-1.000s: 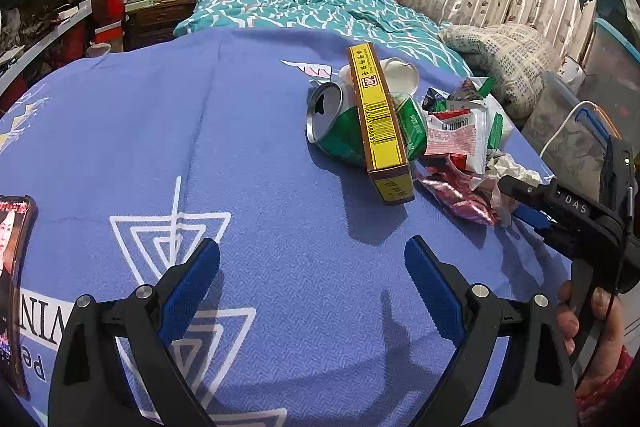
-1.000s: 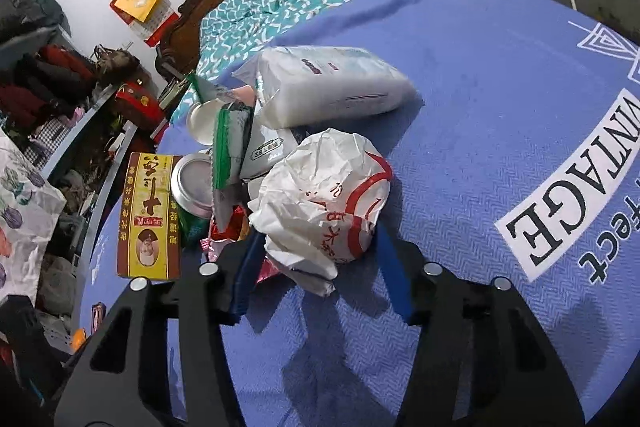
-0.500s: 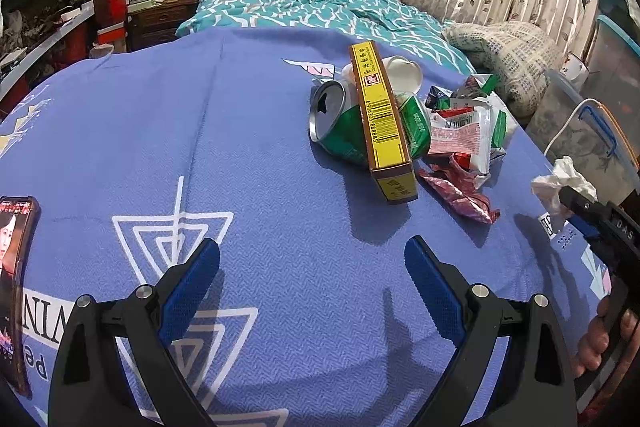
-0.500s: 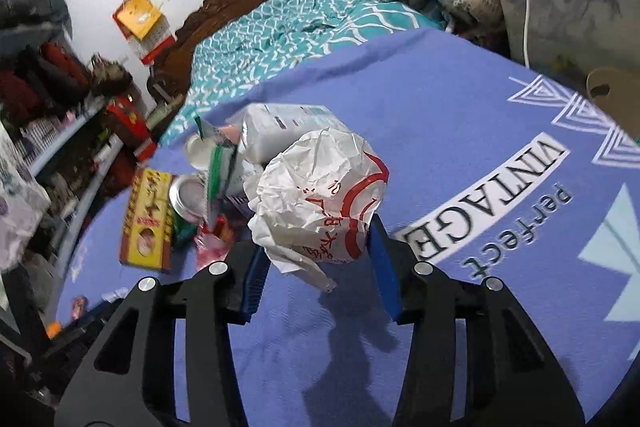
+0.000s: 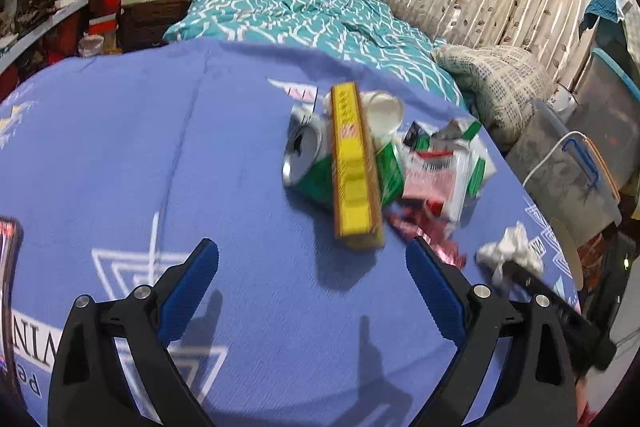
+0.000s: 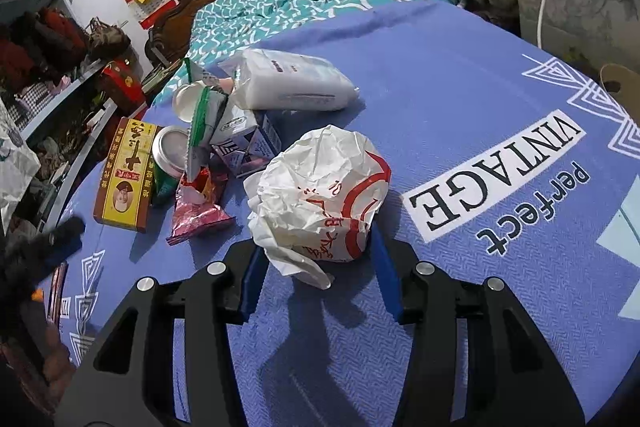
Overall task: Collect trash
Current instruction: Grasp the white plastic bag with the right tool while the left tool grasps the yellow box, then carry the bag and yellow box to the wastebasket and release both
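A trash pile lies on the blue cloth: a yellow box (image 5: 354, 167) leaning on a green can (image 5: 308, 163), wrappers (image 5: 440, 163) and a red foil packet (image 6: 198, 211). In the right wrist view the box (image 6: 126, 175), can (image 6: 170, 151) and a white tissue pack (image 6: 292, 87) show too. My right gripper (image 6: 318, 271) is shut on a crumpled white paper bag (image 6: 320, 195) with red print, held above the cloth. The bag also shows in the left wrist view (image 5: 508, 253). My left gripper (image 5: 312, 279) is open and empty, in front of the box.
The blue cloth (image 5: 160, 155) covers the table. A phone (image 5: 8, 259) lies at its left edge. A bed (image 5: 288, 11) stands behind, shelves (image 5: 44, 19) at left, and grey storage boxes (image 5: 560, 171) with a white cable at right.
My right gripper lifted the crumpled bag off the pile and carried it back and to the right. My left gripper edged slightly toward the pile.
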{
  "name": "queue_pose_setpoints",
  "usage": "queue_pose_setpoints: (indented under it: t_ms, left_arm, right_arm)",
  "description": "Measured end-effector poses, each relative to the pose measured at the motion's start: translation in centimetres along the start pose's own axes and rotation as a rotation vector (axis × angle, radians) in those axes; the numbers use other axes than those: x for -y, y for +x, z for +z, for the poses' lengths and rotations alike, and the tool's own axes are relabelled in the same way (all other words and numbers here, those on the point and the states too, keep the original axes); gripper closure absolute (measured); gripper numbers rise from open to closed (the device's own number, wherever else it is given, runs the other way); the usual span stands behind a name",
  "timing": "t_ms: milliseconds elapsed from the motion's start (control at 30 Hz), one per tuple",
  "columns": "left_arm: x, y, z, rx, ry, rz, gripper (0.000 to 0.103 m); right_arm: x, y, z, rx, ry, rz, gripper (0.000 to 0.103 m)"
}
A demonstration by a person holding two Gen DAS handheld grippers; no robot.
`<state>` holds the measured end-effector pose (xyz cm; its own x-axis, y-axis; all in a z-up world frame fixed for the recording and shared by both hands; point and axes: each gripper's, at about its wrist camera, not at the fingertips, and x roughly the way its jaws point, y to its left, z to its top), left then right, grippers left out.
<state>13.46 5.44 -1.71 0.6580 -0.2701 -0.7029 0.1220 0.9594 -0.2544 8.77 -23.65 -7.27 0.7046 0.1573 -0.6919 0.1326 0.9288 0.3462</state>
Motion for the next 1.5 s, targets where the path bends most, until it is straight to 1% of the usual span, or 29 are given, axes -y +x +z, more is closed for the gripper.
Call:
queue_pose_setpoints:
  t_ms: [67,133,167,200,233,300,333,367,400,533,600,633,667,767,800,900,933,967,1000,1067,1100,1133,1167,1200,1267,1333,1400,1500]
  left_arm:
    - [1.1,1.1,0.8,-0.005,0.026,0.033,0.012]
    - [1.5,2.3,1.3,-0.028,0.027,0.054,0.014]
    - [1.5,2.9,1.4,-0.041,0.021,0.061,0.024]
    - [1.4,3.5,1.5,-0.058,0.016,0.059,0.058]
    - [1.4,3.9,1.5,-0.081,0.012,0.041,0.066]
    - [1.5,3.1,1.1,-0.064,0.004,0.031,0.075]
    - [1.9,2.3,0.7,-0.052,0.020,0.028,0.076]
    - [2.2,1.6,0.1,-0.044,0.035,0.025,0.078]
    - [2.4,1.0,-0.4,-0.037,0.045,0.019,0.078]
    - [3.9,-2.6,-2.7,0.025,0.095,-0.017,0.080]
    - [5.0,-4.2,-3.2,0.059,0.128,-0.037,0.081]
    - [5.8,-4.6,-3.3,0.065,0.145,-0.061,0.081]
    - [6.7,-4.9,-3.4,0.065,0.166,-0.087,0.081]
    - [8.8,-4.8,-3.7,0.054,0.207,-0.116,0.081]
    - [9.7,-4.4,-4.0,0.037,0.229,-0.117,0.081]
    - [10.9,-3.5,-4.7,0.007,0.249,-0.094,0.081]
    - [10.9,-3.1,-4.8,-0.001,0.248,-0.078,0.080]
    - [10.9,-2.7,-4.8,-0.007,0.246,-0.045,0.078]
    - [10.9,-2.4,-4.9,-0.011,0.247,-0.024,0.068]
    - [10.8,-1.7,-5.1,-0.024,0.250,0.004,0.059]
    - [10.8,-1.3,-5.2,-0.027,0.252,0.018,0.052]
    - [10.9,-0.9,-5.2,-0.030,0.255,0.031,0.050]
    - [10.9,-0.6,-5.2,-0.033,0.259,0.039,0.050]
    - [10.9,-0.3,-5.2,-0.043,0.264,0.046,0.070]
    - [10.8,-0.7,-5.2,-0.048,0.257,0.038,0.076]
    - [10.9,-1.8,-4.8,-0.032,0.245,0.012,0.078]
    - [12.0,-3.0,-4.3,-0.011,0.261,-0.032,0.079]
    - [14.9,-3.3,-3.9,-0.006,0.312,-0.102,0.081]
  right_arm:
    - [0.0,0.0,0.0,-0.001,0.002,0.006,0.052]
    - [0.1,0.0,0.1,0.000,0.007,0.013,0.049]
    - [0.1,0.0,0.1,0.000,0.007,0.019,0.046]
    - [0.0,-0.1,0.0,-0.002,0.006,0.027,0.039]
    - [0.0,0.0,0.0,-0.012,0.000,0.045,0.037]
    - [-0.1,-0.3,0.0,0.003,-0.004,0.056,0.037]
    - [-0.2,-0.5,-0.1,0.015,-0.007,0.062,0.038]
    - [-0.2,-0.6,0.0,0.021,-0.010,0.068,0.051]
    - [-0.3,-0.8,0.0,0.031,-0.013,0.075,0.054]
    - [-0.6,-2.3,-0.2,0.094,-0.034,0.115,0.058]
    - [-0.6,-3.0,-0.3,0.123,-0.040,0.135,0.059]
    - [-0.5,-3.4,-0.3,0.132,-0.041,0.149,0.061]
    - [-0.5,-3.6,-0.4,0.131,-0.042,0.162,0.061]
    - [0.3,-4.0,-0.9,0.101,-0.026,0.184,0.061]
    - [0.8,-4.2,-1.1,0.092,-0.017,0.187,0.061]
    - [2.4,-4.9,-1.6,0.088,-0.008,0.166,0.061]
    - [3.0,-5.2,-1.9,0.087,-0.002,0.161,0.061]
    - [3.5,-5.3,-2.1,0.084,0.011,0.165,0.061]
    - [4.0,-5.3,-2.2,0.079,0.025,0.169,0.061]
    - [4.7,-5.0,-2.5,0.065,0.045,0.172,0.061]
    - [4.8,-4.9,-2.6,0.056,0.057,0.182,0.061]
    - [5.0,-4.7,-2.6,0.050,0.066,0.188,0.061]
    - [5.1,-4.6,-2.6,0.046,0.070,0.195,0.061]
    - [5.0,-4.7,-2.6,0.047,0.068,0.201,0.061]
    - [4.8,-5.2,-2.5,0.063,0.053,0.201,0.061]
    - [5.0,-6.1,-2.2,0.092,0.048,0.202,0.061]
    - [5.9,-6.9,-1.7,0.124,0.056,0.199,0.061]
    - [8.2,-7.8,-0.9,0.156,0.087,0.181,0.061]
